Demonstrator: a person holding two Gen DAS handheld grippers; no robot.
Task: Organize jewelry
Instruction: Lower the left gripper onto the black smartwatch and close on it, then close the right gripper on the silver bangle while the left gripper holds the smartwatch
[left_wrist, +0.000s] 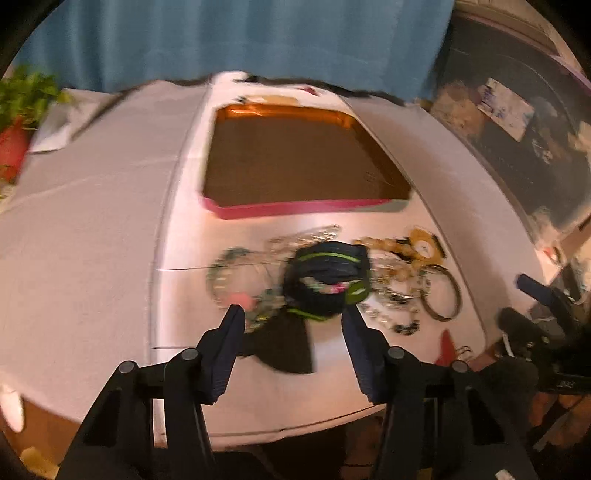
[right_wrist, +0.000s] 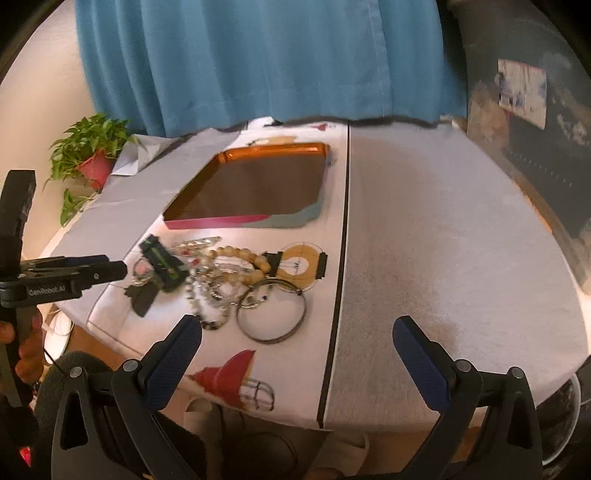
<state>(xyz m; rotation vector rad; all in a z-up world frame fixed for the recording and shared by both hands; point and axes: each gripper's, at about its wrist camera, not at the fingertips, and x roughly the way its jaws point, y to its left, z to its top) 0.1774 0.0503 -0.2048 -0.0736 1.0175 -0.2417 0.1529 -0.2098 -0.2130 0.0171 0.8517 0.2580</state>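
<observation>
A pile of jewelry (right_wrist: 221, 280) lies on the white cloth in front of an open brown box (right_wrist: 255, 188) with orange and pink edges. The pile holds a beaded necklace (right_wrist: 236, 256), a thin metal bangle (right_wrist: 271, 314), a yellow pendant piece (right_wrist: 301, 264) and a black pouch with green trim (left_wrist: 327, 282). My left gripper (left_wrist: 293, 314) is open, its fingers just short of the pouch on either side. It also shows at the left of the right wrist view (right_wrist: 110, 271). My right gripper (right_wrist: 297, 332) is open and empty, above the cloth near the bangle.
A potted plant in a red pot (right_wrist: 94, 158) stands at the table's far left corner. A blue curtain (right_wrist: 266, 59) hangs behind the table. A dark shelf with clutter (left_wrist: 517, 140) is on the right. The table's near edge (right_wrist: 332, 421) is just below my grippers.
</observation>
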